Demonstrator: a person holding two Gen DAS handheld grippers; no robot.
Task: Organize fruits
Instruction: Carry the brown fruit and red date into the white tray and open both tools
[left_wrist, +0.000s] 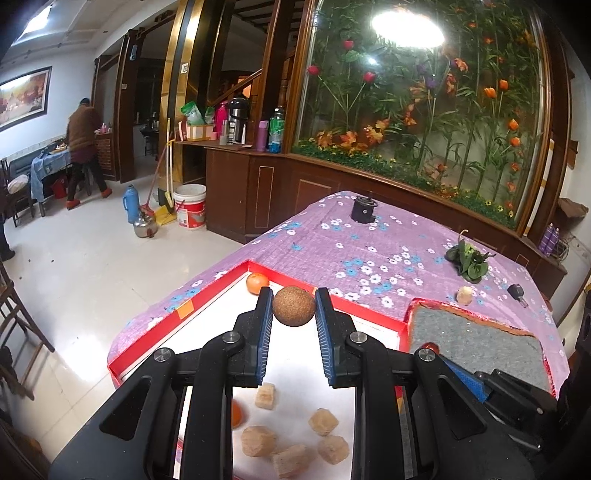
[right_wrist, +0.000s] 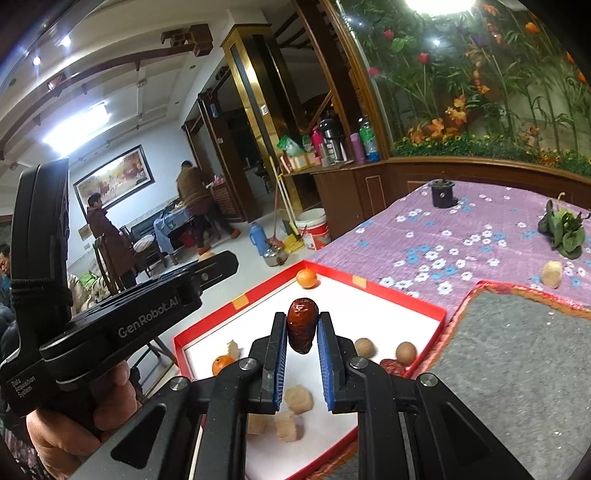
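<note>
Left wrist view: left gripper (left_wrist: 293, 308) clamped on brown round fruit (left_wrist: 294, 306), held above red tray (left_wrist: 207, 295); orange (left_wrist: 256, 283) in tray's far corner, pale cube pieces (left_wrist: 258, 440) on tray floor nearer camera; one pale piece (left_wrist: 464, 295) on cloth beyond tray's right edge, leafy greens (left_wrist: 469, 260) farther off

Right wrist view: right gripper (right_wrist: 302, 330) pinching dark red date (right_wrist: 302, 325) over tray; two brown round fruits (right_wrist: 405, 352) at tray's right wall, second orange (right_wrist: 222, 363) near left wall

Judgement: mostly gathered; both held fruits unplaced, stray piece outside tray remains

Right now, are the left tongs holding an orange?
No, the left tongs are shut on a brown round fruit; an orange sits loose in the red tray's far corner.
</note>
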